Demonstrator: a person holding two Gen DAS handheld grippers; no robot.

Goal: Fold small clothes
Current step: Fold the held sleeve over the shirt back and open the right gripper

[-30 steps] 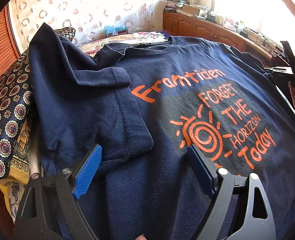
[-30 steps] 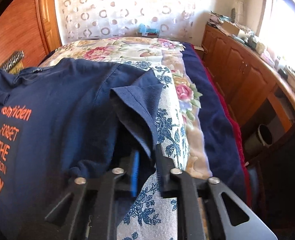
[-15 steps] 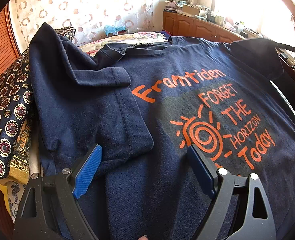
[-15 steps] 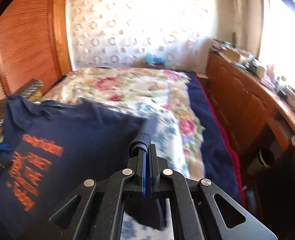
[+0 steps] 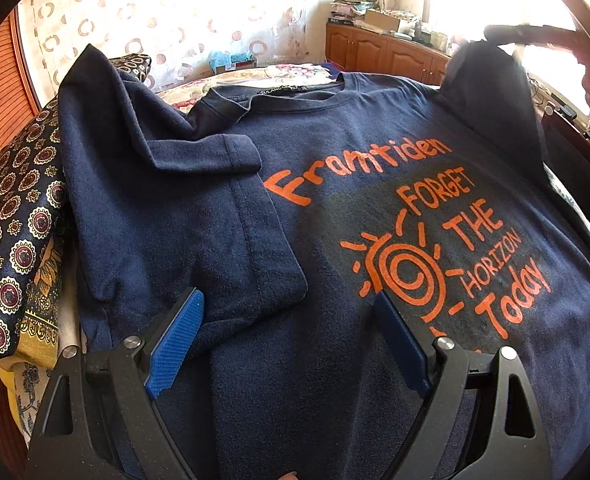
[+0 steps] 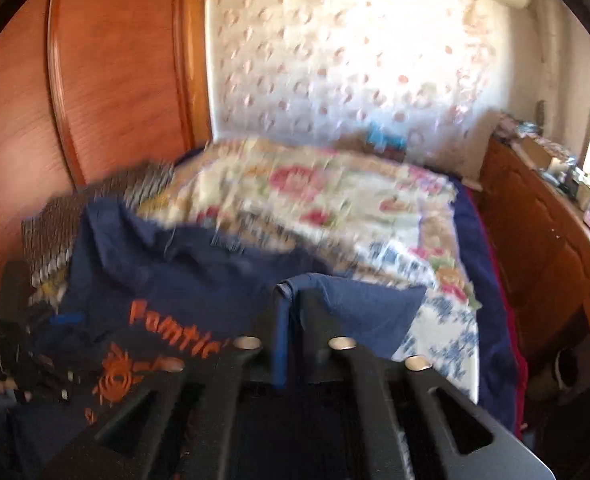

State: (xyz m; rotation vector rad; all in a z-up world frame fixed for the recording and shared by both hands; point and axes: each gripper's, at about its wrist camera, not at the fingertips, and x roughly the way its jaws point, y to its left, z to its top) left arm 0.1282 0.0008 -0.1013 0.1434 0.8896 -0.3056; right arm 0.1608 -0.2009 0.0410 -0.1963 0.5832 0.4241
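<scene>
Bedspread (image 6: 335,200), shirt (image 5: 335,152) beneath tongs (image 5: 291,336)

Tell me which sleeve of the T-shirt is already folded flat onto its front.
The sleeve by the left gripper: this folded sleeve lies flat on the navy T-shirt. The raised sleeve hangs from the opening right gripper.

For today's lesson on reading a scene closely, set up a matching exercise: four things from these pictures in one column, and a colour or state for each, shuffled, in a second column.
Column one:
1. T-shirt
2. Sun print
3. Left sleeve
4. Right sleeve

Column two:
A. orange
B. lifted off the bed
C. navy blue
D. folded flat over the chest

Pairs: 1-C, 2-A, 3-D, 4-B
</scene>
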